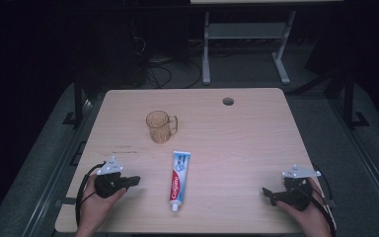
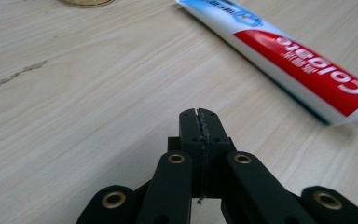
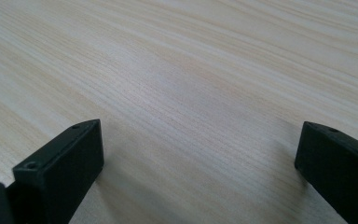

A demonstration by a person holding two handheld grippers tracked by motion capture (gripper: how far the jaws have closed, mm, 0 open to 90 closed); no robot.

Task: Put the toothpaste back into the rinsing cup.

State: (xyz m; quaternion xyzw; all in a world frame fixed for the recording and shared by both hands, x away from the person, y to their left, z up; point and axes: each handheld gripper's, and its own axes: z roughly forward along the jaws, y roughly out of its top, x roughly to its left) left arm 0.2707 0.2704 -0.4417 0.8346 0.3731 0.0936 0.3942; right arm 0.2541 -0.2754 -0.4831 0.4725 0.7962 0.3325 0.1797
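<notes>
- My left hand-held gripper (image 1: 134, 180) lies low over the near left of the surface (image 1: 237, 148), jaws clenched together on nothing, pointing right toward the toothpaste tube (image 1: 178, 179).
- That tube lies flat at the near middle, cap toward me, just beside my left jaws but apart from them.
- My right hand-held gripper (image 1: 268, 194) rests at the near right, pointing left, jaws spread wide over bare wood.
- An amber mug (image 1: 159, 127) stands upright beyond the tube.
</notes>
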